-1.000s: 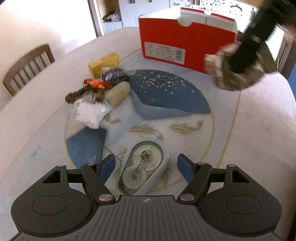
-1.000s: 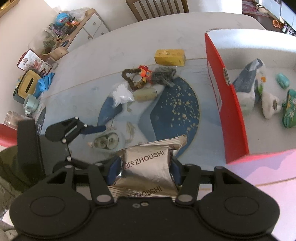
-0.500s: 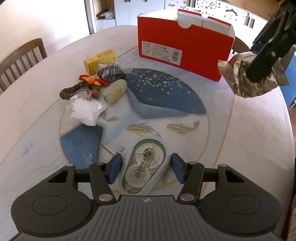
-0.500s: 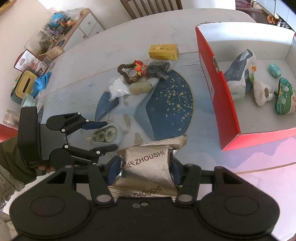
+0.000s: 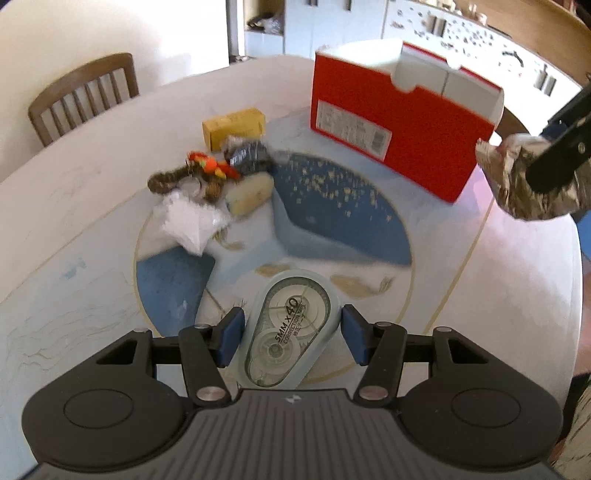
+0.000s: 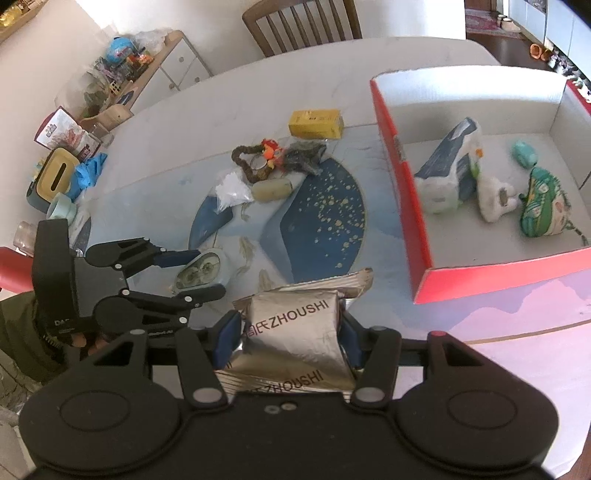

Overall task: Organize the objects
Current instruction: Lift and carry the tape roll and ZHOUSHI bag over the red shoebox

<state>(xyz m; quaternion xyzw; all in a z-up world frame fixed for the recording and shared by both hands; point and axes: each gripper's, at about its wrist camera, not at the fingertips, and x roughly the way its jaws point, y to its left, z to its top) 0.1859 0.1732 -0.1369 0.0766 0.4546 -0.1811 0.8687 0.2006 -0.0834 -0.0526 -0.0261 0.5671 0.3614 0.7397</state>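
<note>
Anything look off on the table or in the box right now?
Nothing stands out. The silver pouch is crumpled in the right gripper; the leftover items lie in a loose heap beside the red box, nothing spilled.

a home dining room
wooden chairs (image 6: 301,22) at a round desk (image 6: 258,85); a toy-cluttered sideboard (image 6: 147,70); white cupboards (image 5: 332,26) behind.

The pouch (image 6: 295,332) is crinkled, glossy silver foil, the tape dispenser (image 5: 290,328) smooth translucent plastic with a pale blue rim, the box (image 6: 413,206) matt red cardboard with a white inside, the grippers' bodies matt black plastic, and the chair (image 5: 83,96) brown wood.
</note>
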